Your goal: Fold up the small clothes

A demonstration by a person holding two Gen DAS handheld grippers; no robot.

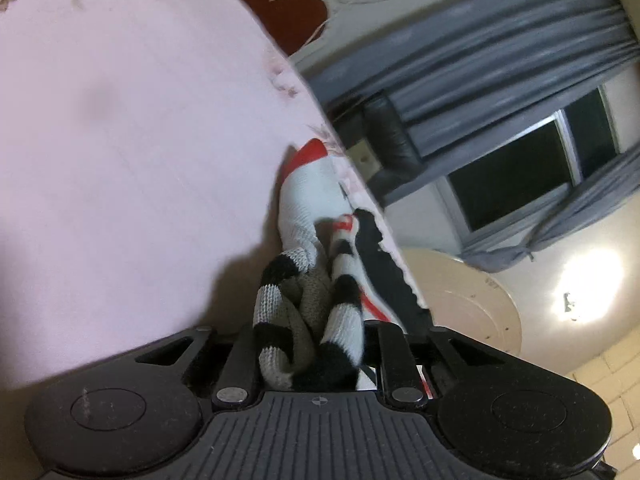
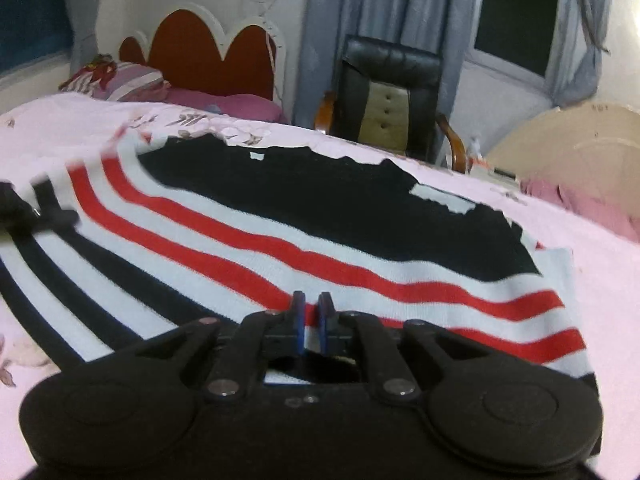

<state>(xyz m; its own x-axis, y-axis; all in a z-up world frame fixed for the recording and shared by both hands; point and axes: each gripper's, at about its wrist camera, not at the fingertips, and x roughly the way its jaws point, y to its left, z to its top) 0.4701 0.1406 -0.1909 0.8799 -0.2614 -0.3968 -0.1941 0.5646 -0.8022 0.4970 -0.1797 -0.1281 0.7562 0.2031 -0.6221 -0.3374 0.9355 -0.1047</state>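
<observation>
My left gripper (image 1: 310, 360) clenches the sweater (image 2: 320, 216) cuff; right gripper (image 2: 311, 312) pinched shut, seemingly on its hem — folding barely begun on the bed (image 2: 600, 300).

A pink floral bedsheet (image 2: 600, 300) covers the bed below a red headboard (image 2: 192, 56); a black chair (image 2: 388, 92) stands before grey curtains (image 2: 352, 4) and a dark window (image 2: 516, 12).

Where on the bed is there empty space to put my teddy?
Bare pink sheet lies right of the striped sweater, before the pink clothes. More runs between sweater and pillows. The left wrist view shows wide bare sheet left of the bunched sleeve. The middle is crowded.
</observation>
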